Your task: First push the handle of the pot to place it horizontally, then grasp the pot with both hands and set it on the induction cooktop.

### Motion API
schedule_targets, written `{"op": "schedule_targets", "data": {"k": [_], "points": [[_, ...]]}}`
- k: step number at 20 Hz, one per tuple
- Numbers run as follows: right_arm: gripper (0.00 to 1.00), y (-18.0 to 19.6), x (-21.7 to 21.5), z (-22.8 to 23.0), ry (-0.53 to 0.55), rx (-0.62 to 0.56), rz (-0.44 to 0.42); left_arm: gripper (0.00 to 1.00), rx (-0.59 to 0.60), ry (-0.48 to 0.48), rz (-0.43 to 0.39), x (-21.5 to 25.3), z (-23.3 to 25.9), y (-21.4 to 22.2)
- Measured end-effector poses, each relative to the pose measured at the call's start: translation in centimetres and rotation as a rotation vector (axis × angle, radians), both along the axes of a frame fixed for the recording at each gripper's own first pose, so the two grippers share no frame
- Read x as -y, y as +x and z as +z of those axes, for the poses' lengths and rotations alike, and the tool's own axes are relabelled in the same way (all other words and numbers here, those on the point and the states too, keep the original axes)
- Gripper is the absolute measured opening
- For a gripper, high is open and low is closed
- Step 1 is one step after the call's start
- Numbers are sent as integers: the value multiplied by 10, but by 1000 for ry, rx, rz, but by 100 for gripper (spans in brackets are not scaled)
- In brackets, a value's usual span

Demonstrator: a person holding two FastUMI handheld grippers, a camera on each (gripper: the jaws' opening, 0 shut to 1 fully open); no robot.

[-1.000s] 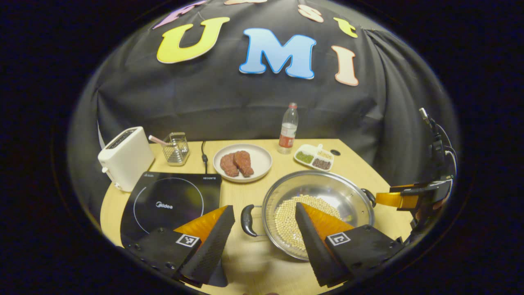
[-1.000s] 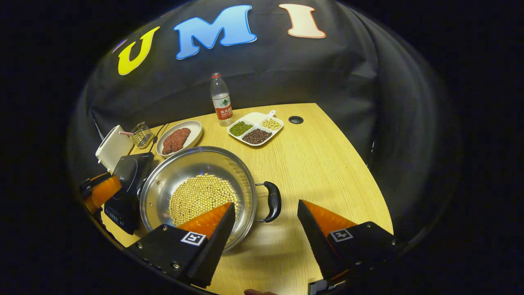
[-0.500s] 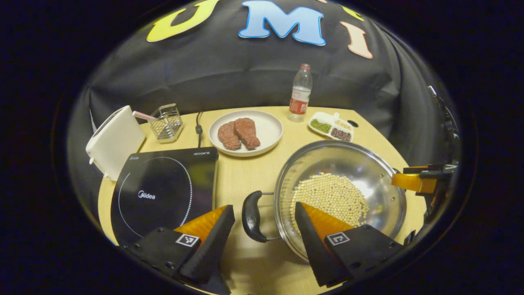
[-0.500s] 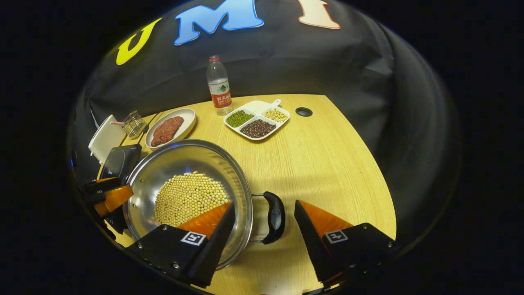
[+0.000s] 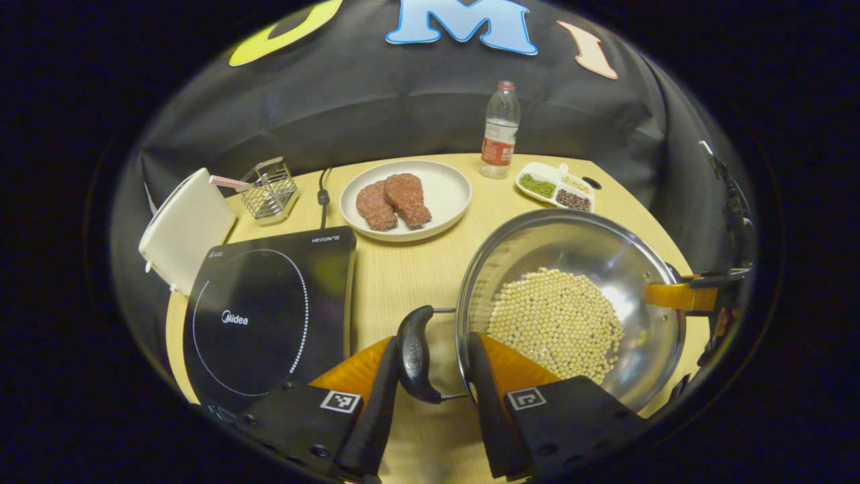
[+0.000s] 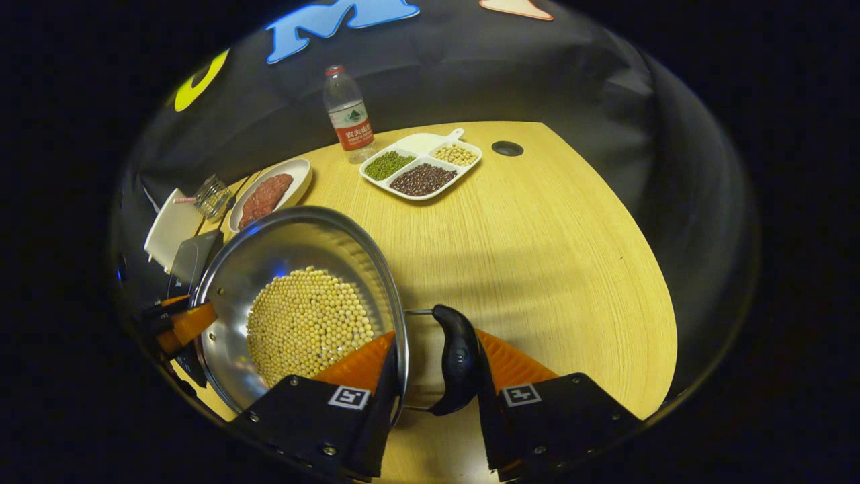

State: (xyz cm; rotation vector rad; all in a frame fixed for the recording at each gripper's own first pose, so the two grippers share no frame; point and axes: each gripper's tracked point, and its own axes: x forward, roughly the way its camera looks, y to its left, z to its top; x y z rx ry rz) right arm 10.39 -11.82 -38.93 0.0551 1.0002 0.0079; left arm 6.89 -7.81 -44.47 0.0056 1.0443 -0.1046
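Since 1.0 s ago both grippers have moved in on the pot and narrowed their jaws; the pot now looms larger and the cooktop sits closer at lower left in the left gripper view.

Left gripper (image 5: 433,376): jaws narrowed around the pot's left handle (image 5: 413,353), a black, glossy, curved loop on thin wire stems. One finger touches the handle's outer side; the other sits at the pot wall. Can't tell if both fingers actually press, so grip unconfirmed.

Right gripper (image 6: 437,376): same setup on the right handle (image 6: 459,359), low centre of the right gripper view. One finger lies against the handle, the other at the rim; clamp can't be confirmed.

Pot (image 5: 571,235): round, shiny steel, shallow, holding a layer of small pale round beans (image 5: 557,323). It lies right of centre in the left gripper view, on the light wood-grain bench (image 6: 537,235), well right of the flat black glass induction cooktop (image 5: 269,302), not on it.

In the left gripper view the right gripper shows at the pot's far edge, right of frame.
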Motion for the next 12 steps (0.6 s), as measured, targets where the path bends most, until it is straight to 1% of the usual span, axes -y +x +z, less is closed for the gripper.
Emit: {"op": "schedule_targets", "data": {"k": [1, 2, 3, 4, 5, 7, 8, 9, 10, 12], "points": [[57, 1, 1, 4, 0, 6, 8, 63, -6, 0, -4, 0, -1, 1], [52, -1, 1, 2, -1, -4, 9, 61, -6, 6, -11, 0, -1, 2], [52, 0, 1, 2, -1, 2, 9, 61, -2, 21, -27, 0, 1, 2], [46, -1, 0, 2, -13, -4, 23, 55, 0, 35, -37, 1, 1, 2], [51, 0, 1, 2, -25, -2, 30, 61, -2, 43, -42, 2, 1, 1], [52, -2, 0, 2, -29, -5, 28, 55, 2, 54, -44, 2, 2, 0], [51, -4, -1, 3, -24, -7, 19, 55, 1, 57, -45, 2, 4, -1], [51, -7, -2, 4, -25, -9, 17, 58, 7, 55, -47, 2, 6, -1], [51, -10, -3, 8, -29, 0, 16, 55, 9, 50, -47, 0, 9, -5], [51, -13, -8, 21, -40, 22, 8, 62, 18, 34, -45, -5, 16, -7]]}}
